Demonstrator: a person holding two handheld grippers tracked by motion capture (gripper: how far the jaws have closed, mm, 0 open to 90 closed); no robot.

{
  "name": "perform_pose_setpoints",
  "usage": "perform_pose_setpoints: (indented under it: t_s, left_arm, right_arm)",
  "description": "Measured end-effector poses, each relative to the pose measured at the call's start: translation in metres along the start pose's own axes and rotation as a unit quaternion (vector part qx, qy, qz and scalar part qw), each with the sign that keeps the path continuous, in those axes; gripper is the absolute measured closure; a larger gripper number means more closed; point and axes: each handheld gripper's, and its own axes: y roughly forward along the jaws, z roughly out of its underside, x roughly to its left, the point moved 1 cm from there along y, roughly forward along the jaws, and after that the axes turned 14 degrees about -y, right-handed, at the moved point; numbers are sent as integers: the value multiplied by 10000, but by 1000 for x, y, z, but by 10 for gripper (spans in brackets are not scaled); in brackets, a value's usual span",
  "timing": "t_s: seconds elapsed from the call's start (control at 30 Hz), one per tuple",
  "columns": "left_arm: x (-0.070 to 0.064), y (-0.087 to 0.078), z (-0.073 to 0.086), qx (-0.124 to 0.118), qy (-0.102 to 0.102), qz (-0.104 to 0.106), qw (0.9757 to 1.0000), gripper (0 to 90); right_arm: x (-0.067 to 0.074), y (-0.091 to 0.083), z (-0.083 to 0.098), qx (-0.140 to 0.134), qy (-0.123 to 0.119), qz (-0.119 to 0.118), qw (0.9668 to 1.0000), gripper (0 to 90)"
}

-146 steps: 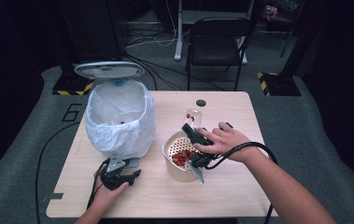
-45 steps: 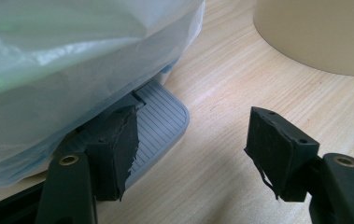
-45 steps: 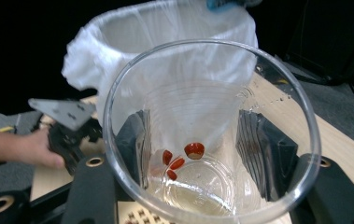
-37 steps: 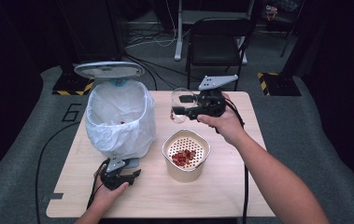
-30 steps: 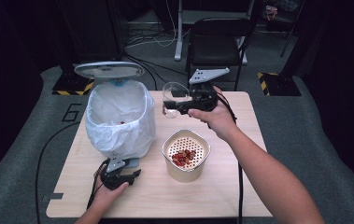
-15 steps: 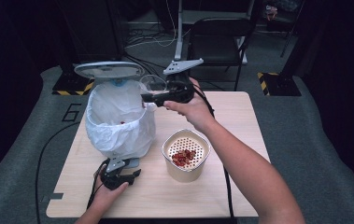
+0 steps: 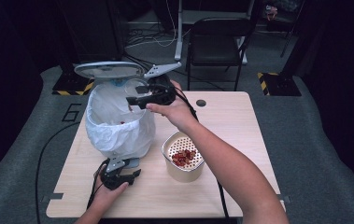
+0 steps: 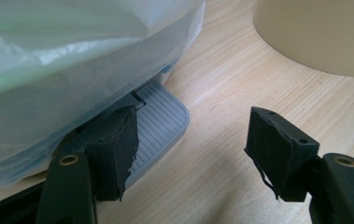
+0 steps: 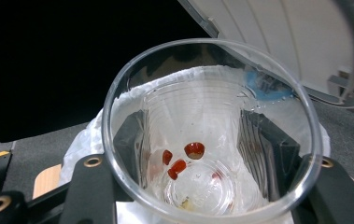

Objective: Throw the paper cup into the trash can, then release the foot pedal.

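My right gripper (image 7: 139,99) is shut on a clear plastic cup (image 7: 135,88), held tilted above the mouth of a pedal bin (image 7: 118,128) lined with a white bag. Looking into the cup (image 9: 277,140) in the right gripper view, a few red pieces (image 9: 184,158) stick near its bottom, and the jaws press on both its sides. My left gripper (image 7: 124,165) rests on the table at the foot of the bin. Its jaws stand open, with the left fingertip (image 8: 118,140) over the grey ribbed pedal (image 8: 163,119).
The bin lid (image 7: 109,70) stands raised behind the cup. A beige strainer bowl (image 7: 171,142) with red pieces sits on the wooden table (image 7: 240,140) right of the bin. A black chair (image 7: 216,42) stands beyond the far edge.
My right hand has carried the cup leftward from over the middle of the table to over the bin's opening. The left gripper has stayed at the pedal.
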Motion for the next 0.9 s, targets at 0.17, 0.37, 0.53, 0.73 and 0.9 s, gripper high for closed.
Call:
perform_pose_setpoints:
  t_s: [0.17, 0.37, 0.53, 0.73, 0.9]
  left_arm:
    - [0, 0, 0, 2, 0, -3, 10000, 340]
    - [0, 0, 0, -1, -7, 1, 10000, 340]
    - [0, 0, 0, 3, -5, 4, 10000, 340]
    - [0, 0, 0, 3, -5, 2, 10000, 340]
    - [0, 0, 0, 4, -5, 0, 10000, 340]
  right_arm:
    - [5, 19, -3, 16, 48, -21, 10000, 434]
    - [9, 43, -1, 80, 53, 99, 9999, 434]
    - [11, 57, -1, 21, 130, 204, 9997, 433]
    - [13, 68, -2, 156, 92, 336, 9993, 429]
    - [16, 81, -1, 352, 99, 524, 9980, 423]
